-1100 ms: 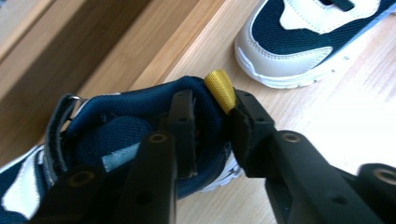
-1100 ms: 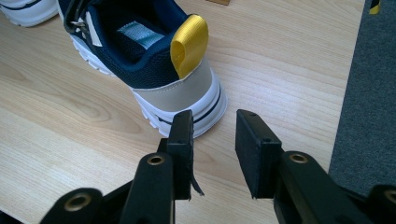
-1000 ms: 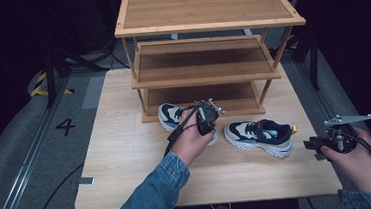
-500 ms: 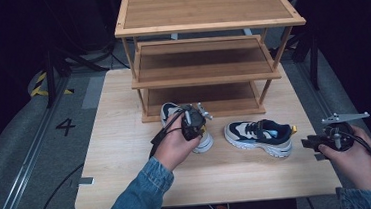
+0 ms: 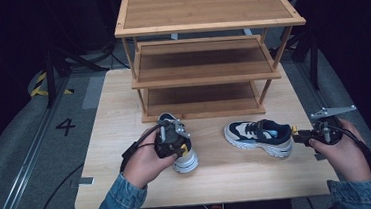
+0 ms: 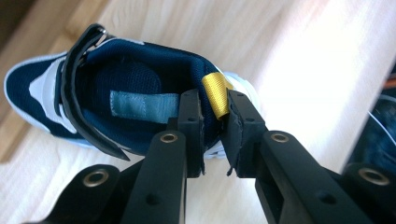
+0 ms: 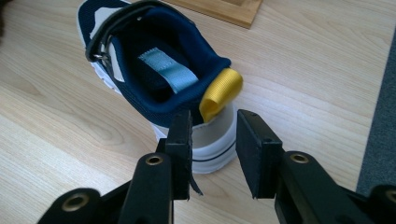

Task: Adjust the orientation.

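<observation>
Two navy-and-white sneakers with yellow heel tabs are on the wooden table (image 5: 119,114). The left sneaker (image 5: 183,157) (image 6: 93,88) points its toe at the rack. My left gripper (image 5: 175,144) (image 6: 215,116) is shut on its heel collar, one jaw inside the shoe and one outside, with the yellow tab (image 6: 215,93) between them. I cannot tell whether this shoe rests on the table. The right sneaker (image 5: 256,134) (image 7: 154,70) lies flat, toe to the left. My right gripper (image 5: 300,136) (image 7: 215,130) stands open just behind its heel, not touching it.
A three-shelf wooden rack (image 5: 206,73) stands at the back of the table, its lowest shelf right behind the shoes. The table's front edge runs just ahead of both hands. Dark floor with a grey mat (image 5: 21,147) surrounds the table.
My left gripper has pulled the left sneaker away from the rack, leftward and toward the front edge, and the shoe has swung its toe toward the rack. The right gripper and right sneaker have stayed put.
</observation>
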The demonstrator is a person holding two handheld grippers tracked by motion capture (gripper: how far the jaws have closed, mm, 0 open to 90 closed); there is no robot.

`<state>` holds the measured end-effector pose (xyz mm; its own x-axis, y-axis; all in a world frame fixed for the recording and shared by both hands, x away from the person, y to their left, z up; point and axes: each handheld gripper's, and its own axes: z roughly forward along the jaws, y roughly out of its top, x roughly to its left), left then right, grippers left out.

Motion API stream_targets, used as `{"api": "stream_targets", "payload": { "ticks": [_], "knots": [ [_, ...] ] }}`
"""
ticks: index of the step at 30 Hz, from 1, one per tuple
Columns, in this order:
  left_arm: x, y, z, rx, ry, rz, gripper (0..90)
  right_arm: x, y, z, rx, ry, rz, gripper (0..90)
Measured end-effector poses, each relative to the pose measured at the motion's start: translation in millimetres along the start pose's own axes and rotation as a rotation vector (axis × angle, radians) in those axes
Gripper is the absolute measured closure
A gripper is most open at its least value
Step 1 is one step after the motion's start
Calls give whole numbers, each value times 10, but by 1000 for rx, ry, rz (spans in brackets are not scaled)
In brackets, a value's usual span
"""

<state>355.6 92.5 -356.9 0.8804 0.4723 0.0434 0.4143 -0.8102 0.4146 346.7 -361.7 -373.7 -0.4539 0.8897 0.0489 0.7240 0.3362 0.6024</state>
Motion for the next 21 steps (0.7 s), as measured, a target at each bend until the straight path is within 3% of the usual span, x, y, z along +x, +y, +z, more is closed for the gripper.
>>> {"api": "stream_targets", "payload": {
  "ticks": [5,9,10,12,15,19,21],
  "knots": [
    [53,-106,-62,33,0,12,762,23,36,17,-3,10,-11,667],
    [64,-126,-62,25,-12,2,742,24,45,33,2,12,-10,666],
    [55,-118,-53,15,-10,-9,712,25,45,39,1,12,-11,665],
    [54,-103,-39,-14,-17,-36,568,25,47,45,0,12,-15,661],
    [47,-64,31,-13,-38,-68,527,25,46,47,3,12,-11,659],
    [45,-29,190,37,-59,-132,567,28,45,49,7,10,-15,655],
    [51,-25,264,62,-77,-137,590,29,44,51,7,10,-17,653]
  ]
}}
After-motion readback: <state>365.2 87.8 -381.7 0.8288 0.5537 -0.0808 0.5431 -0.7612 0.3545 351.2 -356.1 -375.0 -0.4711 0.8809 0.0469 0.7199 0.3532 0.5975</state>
